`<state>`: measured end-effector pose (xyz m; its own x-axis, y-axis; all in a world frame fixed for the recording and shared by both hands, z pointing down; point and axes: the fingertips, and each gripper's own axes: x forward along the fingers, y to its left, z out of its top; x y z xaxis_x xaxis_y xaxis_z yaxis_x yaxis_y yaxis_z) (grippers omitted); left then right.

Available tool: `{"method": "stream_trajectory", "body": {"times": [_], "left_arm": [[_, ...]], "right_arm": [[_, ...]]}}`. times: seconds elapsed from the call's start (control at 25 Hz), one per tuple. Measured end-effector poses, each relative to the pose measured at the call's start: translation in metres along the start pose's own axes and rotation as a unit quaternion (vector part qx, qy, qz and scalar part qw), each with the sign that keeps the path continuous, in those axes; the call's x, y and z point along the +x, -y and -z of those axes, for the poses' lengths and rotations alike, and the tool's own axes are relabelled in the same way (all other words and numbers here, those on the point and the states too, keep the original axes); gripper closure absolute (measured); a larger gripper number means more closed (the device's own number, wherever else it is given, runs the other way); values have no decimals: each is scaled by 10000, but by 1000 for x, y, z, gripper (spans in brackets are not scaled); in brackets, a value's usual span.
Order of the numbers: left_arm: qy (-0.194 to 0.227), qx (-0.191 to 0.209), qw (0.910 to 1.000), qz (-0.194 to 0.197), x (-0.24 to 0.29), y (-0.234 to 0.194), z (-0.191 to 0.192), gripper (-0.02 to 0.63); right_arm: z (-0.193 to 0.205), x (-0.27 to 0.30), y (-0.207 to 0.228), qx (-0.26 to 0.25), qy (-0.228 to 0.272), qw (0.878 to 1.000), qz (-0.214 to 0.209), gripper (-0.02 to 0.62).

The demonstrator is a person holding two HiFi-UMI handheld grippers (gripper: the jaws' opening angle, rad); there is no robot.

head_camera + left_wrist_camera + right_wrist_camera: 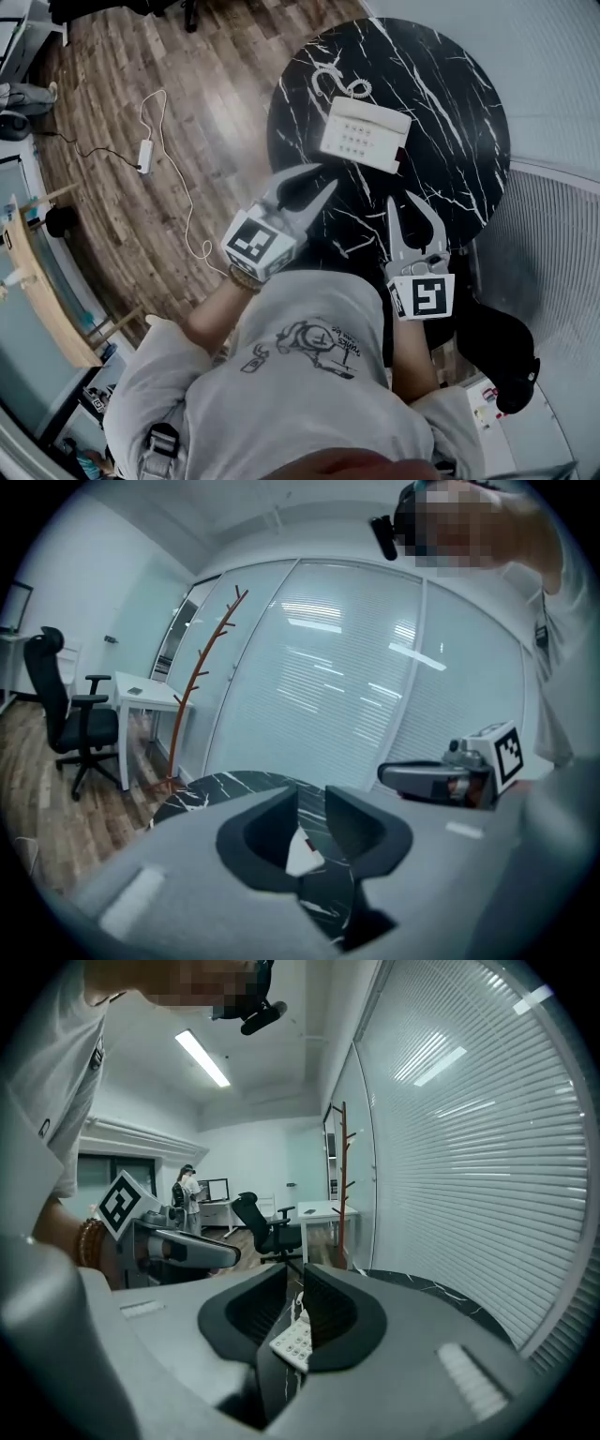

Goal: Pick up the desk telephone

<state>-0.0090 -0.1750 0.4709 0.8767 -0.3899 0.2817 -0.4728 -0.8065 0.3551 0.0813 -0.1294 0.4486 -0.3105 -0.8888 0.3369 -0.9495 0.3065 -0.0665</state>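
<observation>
Desk telephone [364, 134], boxy white, tops round black-veined table [455, 94].

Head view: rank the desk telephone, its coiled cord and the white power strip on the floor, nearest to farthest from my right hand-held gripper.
1. Desk telephone, just ahead of the right hand-held gripper.
2. Coiled cord, beyond the telephone, farther up the picture.
3. White power strip, far left, down on the wooden floor.

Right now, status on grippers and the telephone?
Left gripper and right gripper open, empty. Desk telephone untouched on marble table. Nothing between.
</observation>
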Motion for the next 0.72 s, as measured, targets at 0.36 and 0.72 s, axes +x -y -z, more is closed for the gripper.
{"method": "stream_trajectory", "body": {"times": [0.36, 0.72], "left_arm": [[-371, -274, 9988, -168, 58, -55, 58, 459], [-882, -611, 9938, -294, 113, -112, 145, 390]], "right_arm": [[71, 46, 52, 258, -429, 9986, 147, 486], [158, 88, 98, 439, -918, 9941, 376, 398]]}}
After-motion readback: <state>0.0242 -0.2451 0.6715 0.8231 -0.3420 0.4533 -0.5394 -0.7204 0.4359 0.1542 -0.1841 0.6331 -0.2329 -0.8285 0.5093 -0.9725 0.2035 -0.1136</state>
